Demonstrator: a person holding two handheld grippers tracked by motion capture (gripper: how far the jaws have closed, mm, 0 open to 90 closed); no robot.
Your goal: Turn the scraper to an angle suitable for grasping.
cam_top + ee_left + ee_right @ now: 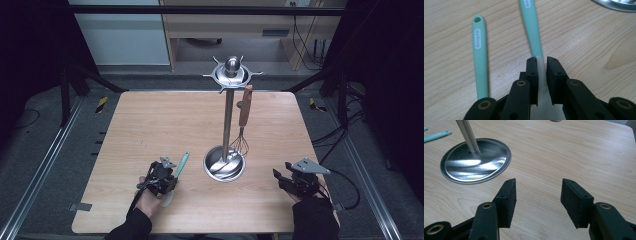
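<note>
Between the left gripper's (541,61) closed jaws, a teal spatula (532,27), handle pointing away toward the stand's base (616,5).

High view overhead, tool views close — sharing stand base (224,165)

I see my left hand-held gripper (161,177) at the lower left of the high view, forearm coming in from the bottom edge, jaws clamped nearly together. My right hand-held gripper (295,181) sits at the lower right, jaws spread wide with nothing between them, pointing up-frame.
</note>
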